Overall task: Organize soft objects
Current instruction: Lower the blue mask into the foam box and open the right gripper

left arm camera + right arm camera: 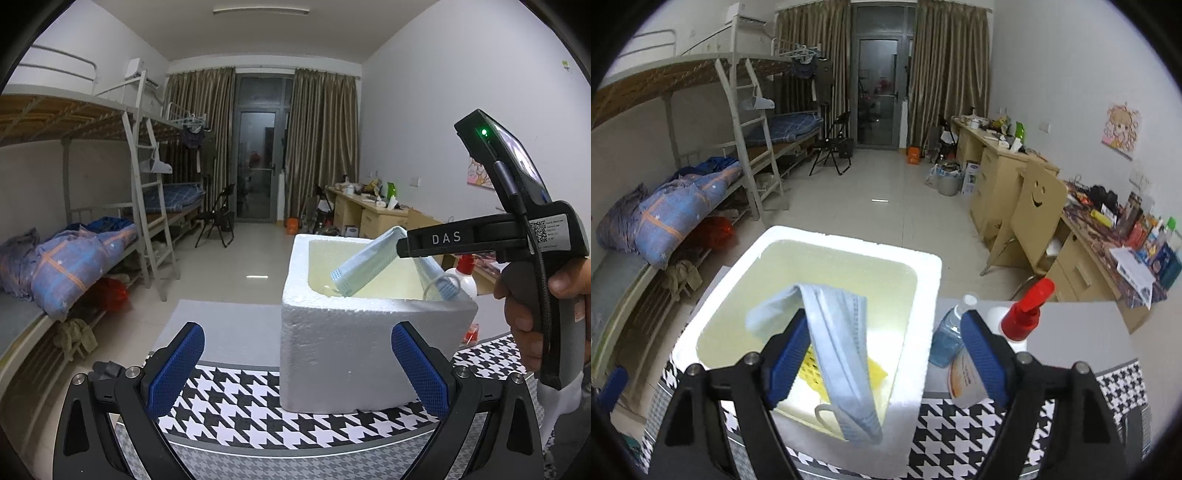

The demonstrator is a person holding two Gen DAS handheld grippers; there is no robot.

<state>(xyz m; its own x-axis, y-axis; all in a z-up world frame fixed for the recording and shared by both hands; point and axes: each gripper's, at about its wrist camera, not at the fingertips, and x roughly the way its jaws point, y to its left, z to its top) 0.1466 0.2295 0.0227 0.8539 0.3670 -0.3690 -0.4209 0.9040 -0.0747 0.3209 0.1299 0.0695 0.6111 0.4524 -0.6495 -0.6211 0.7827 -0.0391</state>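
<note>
A white foam box (925, 264) stands on a houndstooth cloth (240, 398). A light blue face mask (836, 332) is draped over the left finger (788, 354) of my right gripper (884, 317), which hovers over the box with its jaws wide apart and open. The mask's ends hang down into the box; the other pad does not touch it. A yellow perforated item (877, 373) lies on the box floor. In the left wrist view the mask (365, 264) hangs from the right gripper's tip (404, 248) above the box (351, 332). My left gripper (297, 332) is open and empty, near the box's front.
Right of the box stand a red-capped spray bottle (1027, 314), a bottle of blue liquid (947, 334) and a white tube (967, 376). A person's hand (524, 321) holds the right gripper's handle. Bunk beds line the left wall, desks and a chair the right.
</note>
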